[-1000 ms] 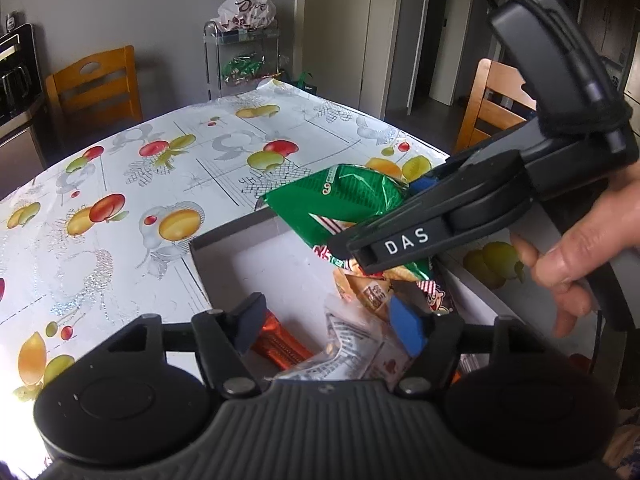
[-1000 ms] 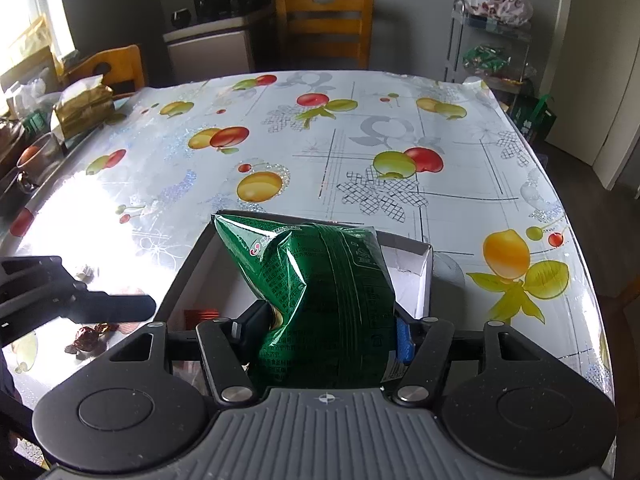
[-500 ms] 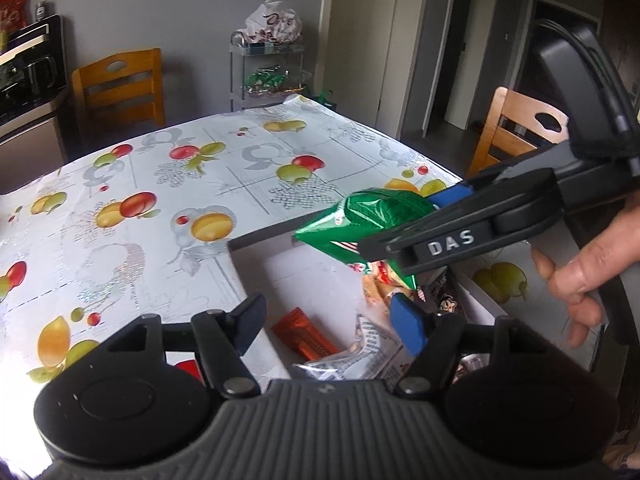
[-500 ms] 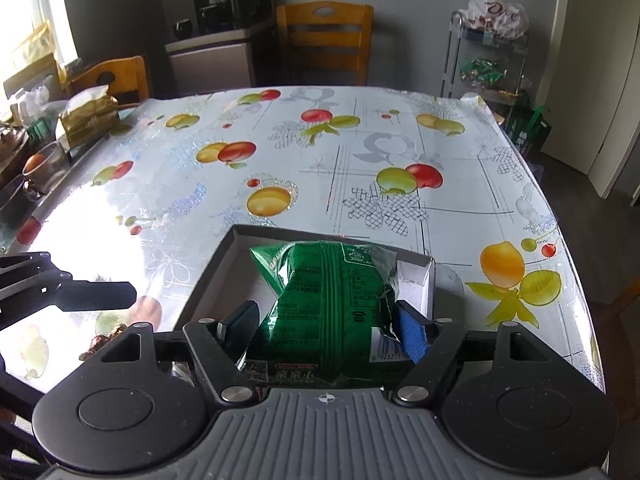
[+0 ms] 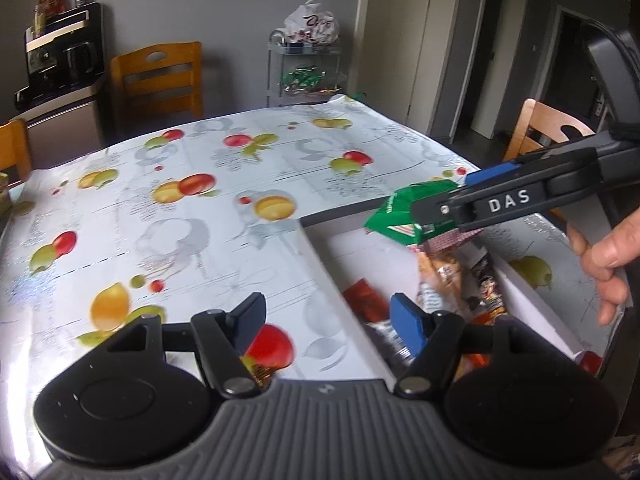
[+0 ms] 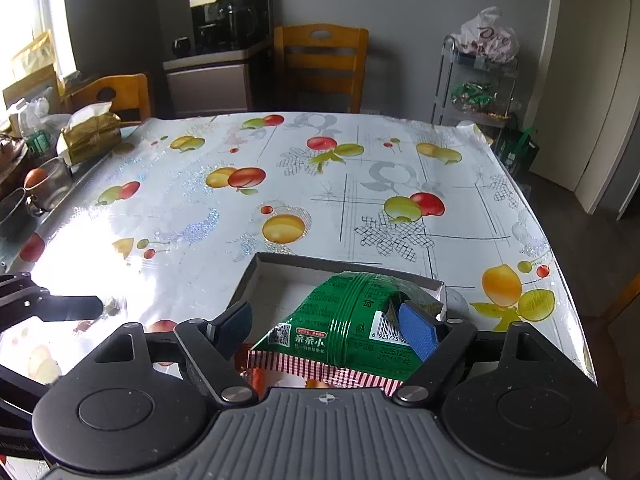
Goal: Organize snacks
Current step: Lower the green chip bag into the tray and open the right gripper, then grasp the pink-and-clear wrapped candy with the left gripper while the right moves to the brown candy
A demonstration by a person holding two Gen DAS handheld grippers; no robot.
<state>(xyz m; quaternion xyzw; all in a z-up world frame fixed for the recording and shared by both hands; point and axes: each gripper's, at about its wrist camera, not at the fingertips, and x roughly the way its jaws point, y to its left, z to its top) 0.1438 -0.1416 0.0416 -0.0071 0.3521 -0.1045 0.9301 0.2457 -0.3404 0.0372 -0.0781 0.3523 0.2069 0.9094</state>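
A green snack bag (image 6: 352, 320) lies in the white cardboard box (image 6: 280, 260), between the open jaws of my right gripper (image 6: 330, 326), which no longer grips it. In the left wrist view the bag (image 5: 400, 212) rests on other snack packets (image 5: 452, 276) in the box (image 5: 320, 240), under the right gripper (image 5: 472, 196). My left gripper (image 5: 330, 320) is open and empty, above the box's left wall and the tablecloth. A small wrapped snack (image 5: 260, 372) lies on the table beneath its left finger.
The table has a fruit-print cloth (image 6: 320, 184). A tissue box (image 6: 90, 132) and cups (image 6: 44, 184) stand at its left edge. Wooden chairs (image 6: 320, 64) and a wire rack (image 6: 480, 88) with bags stand beyond the table.
My right gripper lowered the green bag into the box and opened, letting it go. My left gripper shifted left, away from the box's inside toward the tablecloth.
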